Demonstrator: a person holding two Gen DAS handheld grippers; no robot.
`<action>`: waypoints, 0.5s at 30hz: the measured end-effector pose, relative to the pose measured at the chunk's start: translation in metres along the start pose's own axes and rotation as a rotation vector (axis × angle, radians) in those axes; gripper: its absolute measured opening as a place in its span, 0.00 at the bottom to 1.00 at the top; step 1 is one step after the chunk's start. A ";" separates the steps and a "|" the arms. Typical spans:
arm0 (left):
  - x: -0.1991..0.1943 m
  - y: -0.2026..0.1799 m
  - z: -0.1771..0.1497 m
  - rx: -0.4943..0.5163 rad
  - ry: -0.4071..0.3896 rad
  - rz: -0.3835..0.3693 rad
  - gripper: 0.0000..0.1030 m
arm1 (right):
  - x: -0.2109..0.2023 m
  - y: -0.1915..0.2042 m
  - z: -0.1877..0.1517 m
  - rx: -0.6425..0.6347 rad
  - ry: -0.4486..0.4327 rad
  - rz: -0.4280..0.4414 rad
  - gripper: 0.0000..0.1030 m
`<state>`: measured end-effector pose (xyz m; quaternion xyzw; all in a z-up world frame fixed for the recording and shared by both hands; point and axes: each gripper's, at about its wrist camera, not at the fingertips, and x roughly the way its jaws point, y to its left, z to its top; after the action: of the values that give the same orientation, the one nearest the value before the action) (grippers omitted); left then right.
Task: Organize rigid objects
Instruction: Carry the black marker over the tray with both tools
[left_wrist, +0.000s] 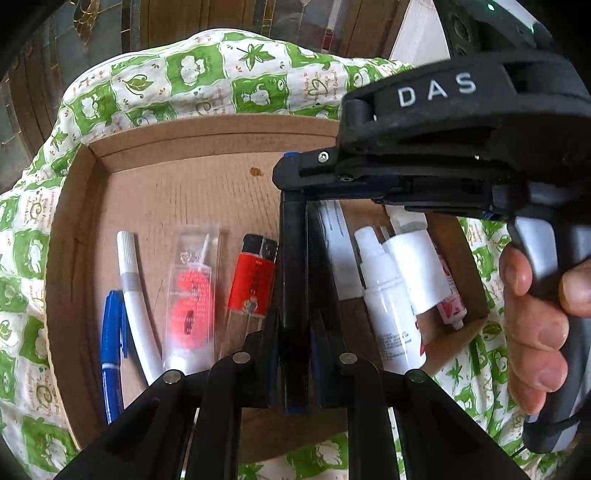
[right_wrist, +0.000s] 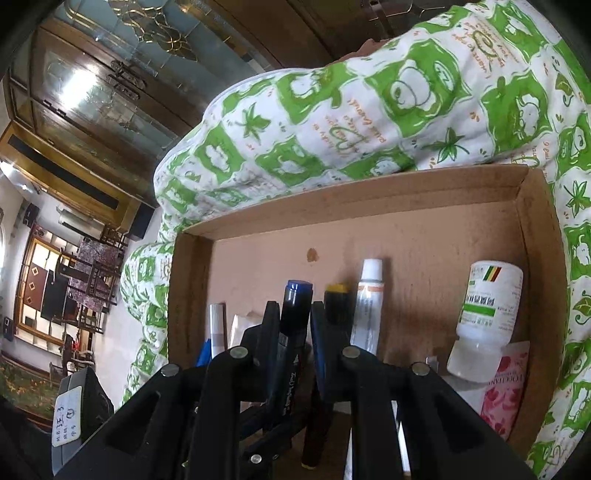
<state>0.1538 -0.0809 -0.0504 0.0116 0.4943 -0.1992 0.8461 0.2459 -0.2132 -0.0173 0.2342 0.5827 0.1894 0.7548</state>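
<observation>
A shallow cardboard tray (left_wrist: 184, 162) lies on a green-and-white cloth and holds small items. A black marker with a blue cap (right_wrist: 295, 306) stands between both grippers. My left gripper (left_wrist: 294, 306) is shut on the marker's body (left_wrist: 293, 258). My right gripper (right_wrist: 293, 314) is shut on the same marker; in the left wrist view it (left_wrist: 291, 173) comes in from the right and grips the far end. In the tray lie a blue pen (left_wrist: 110, 350), a white marker (left_wrist: 135, 295), a clear packet with red discs (left_wrist: 192, 295) and a red lighter (left_wrist: 253, 280).
White bottles (left_wrist: 391, 295) and a pink tube (left_wrist: 450, 299) lie at the tray's right side. In the right wrist view, a white tube (right_wrist: 367, 295), a yellow-capped marker (right_wrist: 337, 299) and a white medicine bottle (right_wrist: 484, 317) lie in the tray (right_wrist: 369, 192). The cloth (right_wrist: 332, 122) bulges behind.
</observation>
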 end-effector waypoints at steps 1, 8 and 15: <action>0.001 0.000 0.001 0.001 -0.003 0.006 0.13 | 0.000 -0.001 0.001 0.002 -0.004 0.004 0.16; 0.005 0.005 0.009 0.003 -0.005 0.053 0.13 | 0.008 -0.002 0.007 -0.005 -0.021 0.028 0.16; 0.001 0.009 0.014 0.015 -0.021 0.094 0.14 | 0.014 0.002 0.006 -0.025 -0.029 0.014 0.17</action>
<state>0.1687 -0.0761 -0.0460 0.0391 0.4826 -0.1631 0.8596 0.2550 -0.2051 -0.0260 0.2313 0.5678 0.1985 0.7647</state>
